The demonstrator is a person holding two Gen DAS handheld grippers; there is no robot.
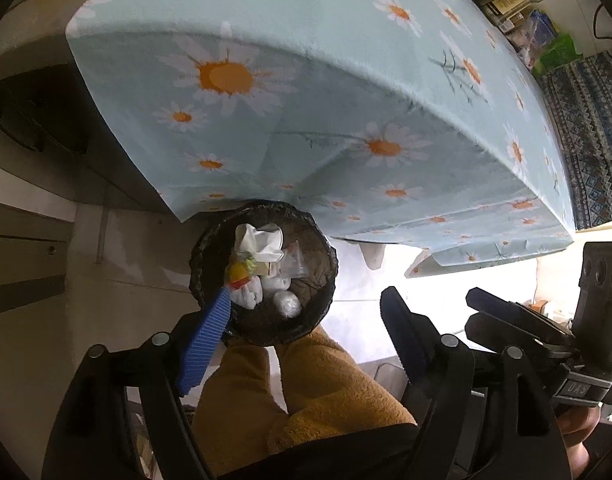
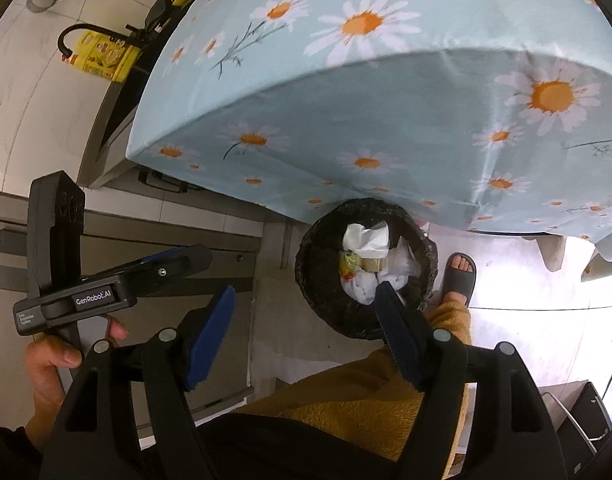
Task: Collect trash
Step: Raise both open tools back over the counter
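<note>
Left wrist view: the left gripper (image 1: 306, 344) hangs steeply downward with its jaws wide and nothing between them; the bin (image 1: 264, 274), lined in black and standing on the floor at the hem of the daisy tablecloth (image 1: 306, 92), lies just ahead of the left-hand pad, toward the left of the jaw gap rather than centred in it. Crumpled white tissue (image 1: 260, 242) and a yellow-red wrapper (image 1: 238, 271) already rest inside. The right gripper (image 1: 517, 328) shows at the frame's right edge, farther from the bin. Right wrist view: the right gripper (image 2: 306, 328) likewise stands wide and empty — here the bin (image 2: 365, 268) sits by the right-hand pad, which overlaps its rim. Only this view shows the sandalled foot (image 2: 459, 276) beside the bin; only the left view shows bottles (image 1: 513, 0) at the table's far edge — where remaining trash would probably lie.
</note>
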